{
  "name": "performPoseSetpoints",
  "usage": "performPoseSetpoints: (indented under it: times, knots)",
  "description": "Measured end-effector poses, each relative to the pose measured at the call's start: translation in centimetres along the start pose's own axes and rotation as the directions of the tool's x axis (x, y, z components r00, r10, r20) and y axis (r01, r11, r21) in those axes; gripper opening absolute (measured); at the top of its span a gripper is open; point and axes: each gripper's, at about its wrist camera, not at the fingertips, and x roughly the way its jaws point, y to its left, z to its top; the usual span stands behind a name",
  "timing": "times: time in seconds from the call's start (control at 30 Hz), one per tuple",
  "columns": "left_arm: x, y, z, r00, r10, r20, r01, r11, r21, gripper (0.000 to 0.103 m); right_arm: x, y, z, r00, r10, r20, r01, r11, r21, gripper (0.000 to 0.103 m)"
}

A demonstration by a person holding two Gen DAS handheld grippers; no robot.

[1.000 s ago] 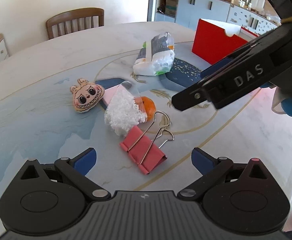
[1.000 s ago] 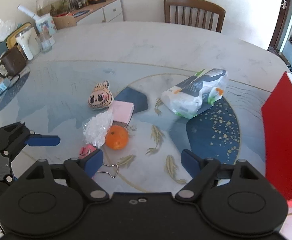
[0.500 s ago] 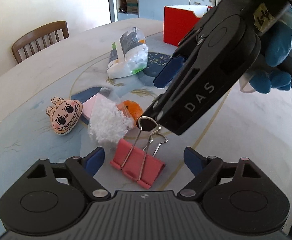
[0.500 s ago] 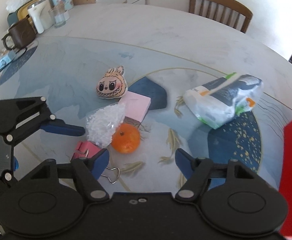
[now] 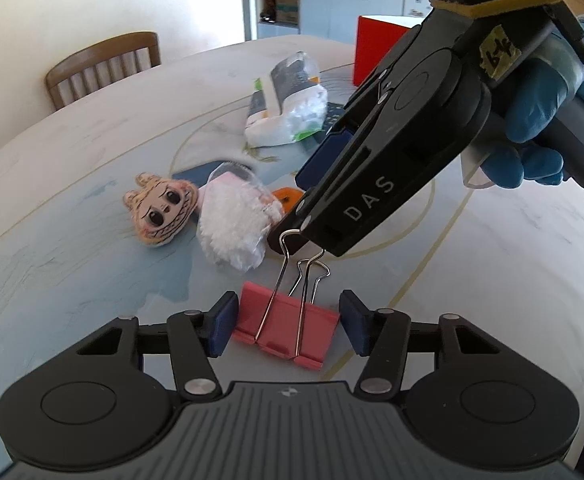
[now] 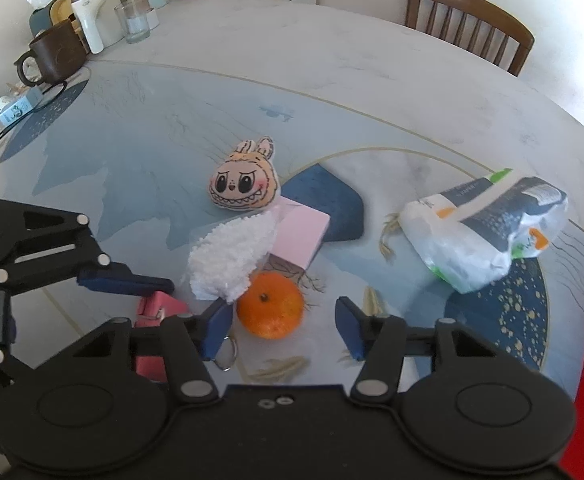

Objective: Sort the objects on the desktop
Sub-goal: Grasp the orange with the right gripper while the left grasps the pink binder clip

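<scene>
Tabletop [image 5: 72, 264]: "DAS"-lettered right hand-held gripper [image 5: 292, 236]

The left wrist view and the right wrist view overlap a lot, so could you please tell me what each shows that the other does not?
Only the left wrist view shows the blue-gloved hand and the binder clip's wire handles standing up. Only the right wrist view shows the brown mug, the glass and the whole orange. Both show the pink binder clip, plush face, white fluffy bag, snack packet, red box and wooden chair.
</scene>
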Motion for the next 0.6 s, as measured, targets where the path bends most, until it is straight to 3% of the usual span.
performPoseSetpoints:
  times: [0.4, 0.6]
  knots:
    - [-1.7, -0.5, -1.6, 0.999, 0.043, -0.007, -0.043, 0.996, -0.081, 0.054, 0.2, 0.7, -0.4, 1.0, -0.015, 0.014, 0.015, 1.0, -0.002, 0.036]
    - [-2.2, -1.0, -2.0, 0.998, 0.051, -0.021, -0.053, 0.993, -0.109, 0.054, 0.0, 0.4, -1.1, 0.999, -0.013, 0.034, 0.012, 1.0, 0.024, 0.035]
